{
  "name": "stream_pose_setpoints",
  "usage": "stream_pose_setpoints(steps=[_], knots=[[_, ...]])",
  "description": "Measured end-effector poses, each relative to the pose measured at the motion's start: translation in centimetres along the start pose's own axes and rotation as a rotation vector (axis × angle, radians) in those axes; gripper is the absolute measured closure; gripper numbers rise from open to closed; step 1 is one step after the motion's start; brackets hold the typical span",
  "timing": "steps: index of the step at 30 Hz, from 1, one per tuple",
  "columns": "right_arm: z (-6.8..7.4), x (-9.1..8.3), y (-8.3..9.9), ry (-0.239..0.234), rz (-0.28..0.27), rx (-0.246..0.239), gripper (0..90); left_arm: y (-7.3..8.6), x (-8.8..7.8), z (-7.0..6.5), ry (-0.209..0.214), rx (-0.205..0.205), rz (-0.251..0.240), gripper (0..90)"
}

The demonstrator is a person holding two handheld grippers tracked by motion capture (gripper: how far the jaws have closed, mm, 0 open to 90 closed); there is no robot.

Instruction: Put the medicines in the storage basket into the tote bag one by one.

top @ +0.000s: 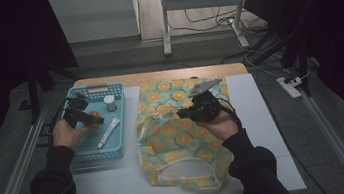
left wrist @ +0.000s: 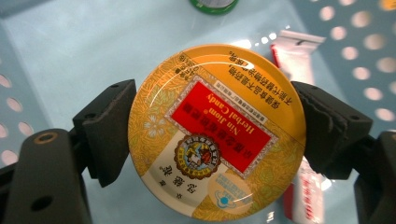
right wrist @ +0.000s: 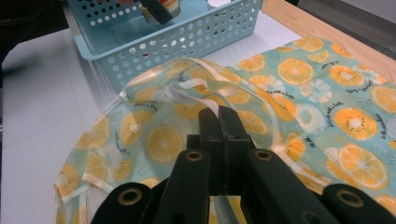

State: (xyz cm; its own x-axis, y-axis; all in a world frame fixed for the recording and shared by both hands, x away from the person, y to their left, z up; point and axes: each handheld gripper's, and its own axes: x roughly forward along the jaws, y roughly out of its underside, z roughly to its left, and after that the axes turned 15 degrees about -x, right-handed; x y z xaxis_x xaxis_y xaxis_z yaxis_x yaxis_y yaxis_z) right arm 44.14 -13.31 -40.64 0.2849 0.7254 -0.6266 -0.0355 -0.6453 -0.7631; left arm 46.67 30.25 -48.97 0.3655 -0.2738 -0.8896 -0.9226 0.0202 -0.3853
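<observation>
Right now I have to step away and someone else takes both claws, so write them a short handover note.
Left claw: shut on the round candy tin, held by its rim above the floor of the blue basket.
Right claw: shut on a fold of the fruit-print cloth bag, lifting its edge beside the basket.
In the basket: a white tube and a small jar.
Done: tin gripped, bag edge raised.
Left, as it looks: probably carry the tin into the bag, then perhaps the tube and jar. Whether the bag's mouth is open enough cannot be told.
</observation>
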Motion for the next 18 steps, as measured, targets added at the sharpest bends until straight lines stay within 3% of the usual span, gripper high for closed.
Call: stream_pose_setpoints(steps=[9, 18], knots=[[0.1, 0.0, 0.0, 0.002, -0.008, 0.001, 90.0, 1.0, -1.6, -0.9, 0.054, 0.043, -0.053, 20.2], [0.1, -0.1, 0.0, 0.009, -0.017, 0.000, 90.0, 1.6, -3.0, -2.0, 0.075, 0.080, -0.078, 20.2]])
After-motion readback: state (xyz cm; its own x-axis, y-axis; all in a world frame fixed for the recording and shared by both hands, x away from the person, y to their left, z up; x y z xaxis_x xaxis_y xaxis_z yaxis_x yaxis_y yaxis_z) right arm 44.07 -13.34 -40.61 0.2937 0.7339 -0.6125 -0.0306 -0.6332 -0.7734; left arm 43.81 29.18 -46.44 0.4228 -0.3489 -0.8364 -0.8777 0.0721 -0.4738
